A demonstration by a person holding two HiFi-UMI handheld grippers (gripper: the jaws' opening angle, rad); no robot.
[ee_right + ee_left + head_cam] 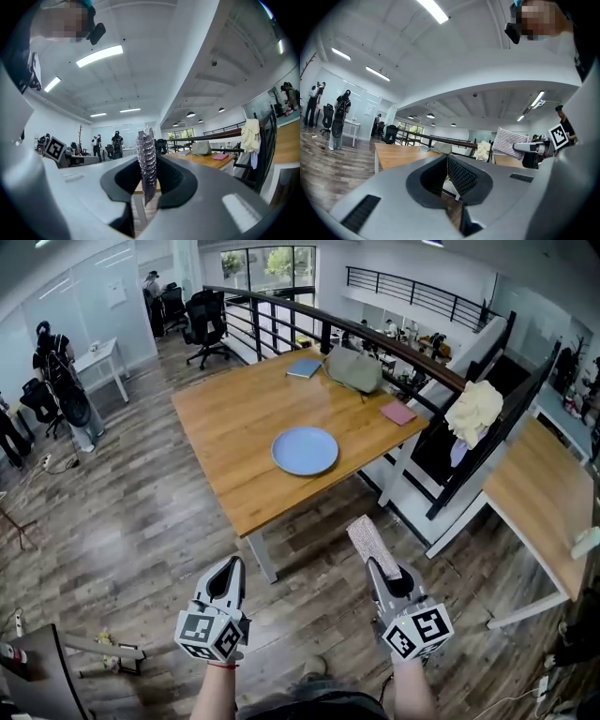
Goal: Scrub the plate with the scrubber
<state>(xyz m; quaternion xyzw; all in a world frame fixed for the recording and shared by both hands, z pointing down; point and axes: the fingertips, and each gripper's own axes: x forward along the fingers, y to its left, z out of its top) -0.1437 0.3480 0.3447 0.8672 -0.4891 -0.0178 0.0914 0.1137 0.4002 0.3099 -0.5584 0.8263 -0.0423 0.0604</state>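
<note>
Step in hand: approach; scrubbing has not begun. I hold both grippers over the floor, well short of the table (230,418). The left gripper (228,565) has its fingers (461,176) closed together on nothing. The right gripper (380,568) has its fingers (172,180) clamped on the scrubber (372,543), a flat textured pad standing edge-on between them. The plate (305,450), blue and round, lies flat near the middle of the table, somewhat toward the near edge and well apart from both grippers. The next move, as I judge it, calls for bringing both grippers up to that edge, opening the left fingers to steady the plate's rim, and tipping the scrubber's flat face down onto the plate. Limits of view: neither gripper view shows the plate, since each gripper's own body covers the lower part of the scene. I cannot tell whether the plate carries any dirt. How deep the scrubber sits in the fingers is hard to make out.
</note>
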